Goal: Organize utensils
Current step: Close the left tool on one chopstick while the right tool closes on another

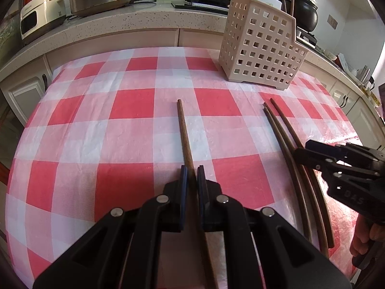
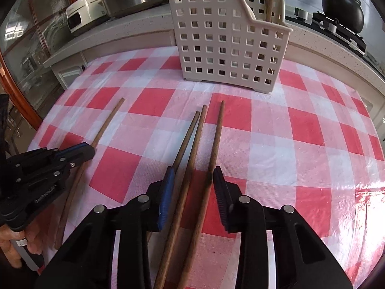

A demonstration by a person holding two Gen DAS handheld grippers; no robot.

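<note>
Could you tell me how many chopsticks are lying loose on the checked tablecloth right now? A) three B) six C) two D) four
D: the right wrist view shows a single chopstick off to the left by the left gripper, and three chopsticks grouped ahead of the right gripper.

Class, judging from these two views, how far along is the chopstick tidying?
Done: some chopsticks already stand in the basket. In hand: the left tongs close around a single chopstick; the right tongs straddle three more, open. Left: four chopsticks lie on the tablecloth.
</note>
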